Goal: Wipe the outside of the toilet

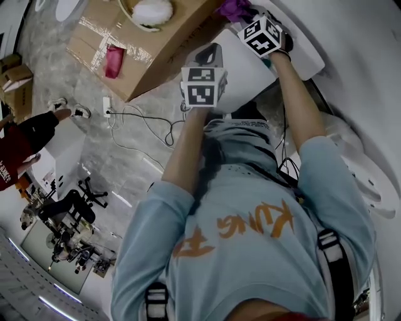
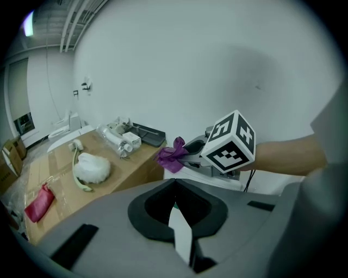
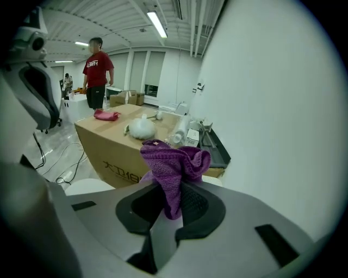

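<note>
Right gripper [image 3: 172,196]: the black ribbed jaws are clamped on the lower end of a purple cloth [image 3: 175,163]. The rest of the cloth stands up above them in a crumpled, knitted bunch of soft folds. Left gripper [image 2: 175,187]: the jaws are pressed together with nothing between them, and it is held just behind and beside the right gripper. In the head view the cloth [image 1: 234,8] lies at the far edge of the toilet [image 1: 254,74], a smooth, white, rounded body. Whether cloth and toilet touch cannot be told. Beyond stands a brown cardboard box [image 3: 117,145] with a taped top. On it are a white fluffy brush [image 3: 142,128] and a flat red pouch [image 3: 106,114].
</note>
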A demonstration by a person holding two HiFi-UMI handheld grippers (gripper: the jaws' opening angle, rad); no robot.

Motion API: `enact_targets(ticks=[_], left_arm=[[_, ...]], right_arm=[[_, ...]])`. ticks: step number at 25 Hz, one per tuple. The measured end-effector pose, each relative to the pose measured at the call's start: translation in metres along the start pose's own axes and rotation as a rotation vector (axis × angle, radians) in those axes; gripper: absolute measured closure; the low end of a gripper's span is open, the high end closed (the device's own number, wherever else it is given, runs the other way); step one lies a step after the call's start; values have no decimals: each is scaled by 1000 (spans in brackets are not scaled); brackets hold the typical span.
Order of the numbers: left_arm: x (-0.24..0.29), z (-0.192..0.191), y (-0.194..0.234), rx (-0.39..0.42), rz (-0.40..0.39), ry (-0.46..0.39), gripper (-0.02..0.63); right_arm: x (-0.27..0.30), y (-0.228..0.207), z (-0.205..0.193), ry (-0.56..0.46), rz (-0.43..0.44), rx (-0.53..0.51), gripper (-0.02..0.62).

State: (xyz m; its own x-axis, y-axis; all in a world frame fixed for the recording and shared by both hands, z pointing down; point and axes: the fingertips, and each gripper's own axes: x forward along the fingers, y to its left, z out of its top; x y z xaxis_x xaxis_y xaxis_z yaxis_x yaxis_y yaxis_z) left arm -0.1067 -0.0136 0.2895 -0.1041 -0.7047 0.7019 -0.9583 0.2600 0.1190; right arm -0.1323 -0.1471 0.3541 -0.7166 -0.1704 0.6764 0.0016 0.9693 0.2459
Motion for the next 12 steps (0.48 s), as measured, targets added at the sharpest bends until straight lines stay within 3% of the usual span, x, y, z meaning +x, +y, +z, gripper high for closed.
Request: enact_targets(ticks=[12], left_arm=[[-1, 2, -20, 32, -48, -8, 581]], right_arm=[[-23, 13, -35, 87, -1, 0, 522]])
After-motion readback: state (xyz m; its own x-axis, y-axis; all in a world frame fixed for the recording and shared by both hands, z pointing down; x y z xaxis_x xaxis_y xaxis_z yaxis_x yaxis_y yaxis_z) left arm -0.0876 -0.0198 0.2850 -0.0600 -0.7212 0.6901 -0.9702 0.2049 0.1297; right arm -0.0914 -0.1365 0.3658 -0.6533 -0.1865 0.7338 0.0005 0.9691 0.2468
